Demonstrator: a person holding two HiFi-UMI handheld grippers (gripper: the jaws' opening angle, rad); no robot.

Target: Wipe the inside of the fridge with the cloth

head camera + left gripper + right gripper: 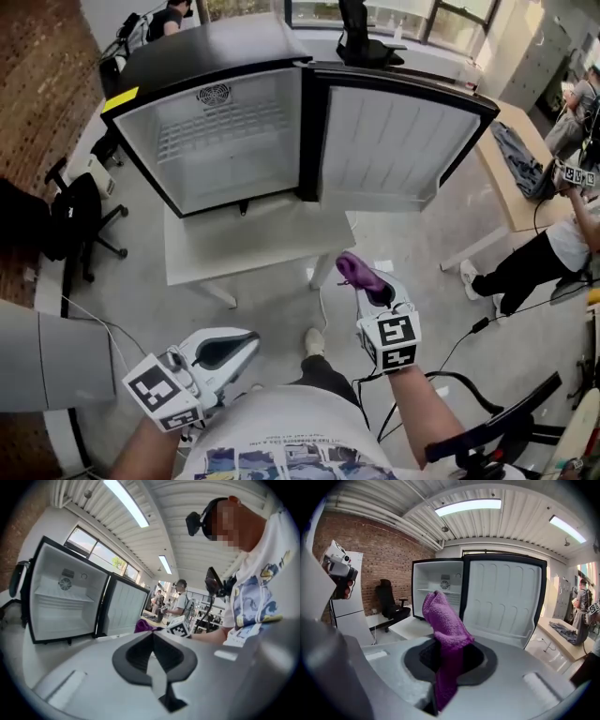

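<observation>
**Both grippers short of the open fridge, cloth in the right one**

Nearest to me, the left gripper (246,339), white-bodied with its marker cube, sits low and well back from the fridge. Its jaws are pressed together with nothing between them, as its own view (152,654) shows.

The right gripper (380,292) is a little closer to the fridge, roughly in line with the hinge. Its jaws are clamped on the purple knitted cloth (354,272). In that gripper's view the cloth (443,620) stands up out of the jaws as a bunched lump, with a tail hanging down through the gap. The cloth is well apart from the fridge and touches nothing but my gripper.

The small black-cased fridge (206,47) with a white interior stands on a low white table (253,246). Its white-lined door (394,141) is swung fully open to the right. A white wire shelf (220,131) runs across the cavity, below a round fan grille (214,94) on the back wall.

Left of the fridge is a black office chair (80,216). Right of the open door, a person (534,262) stands beside a pale wooden table (506,192).
</observation>
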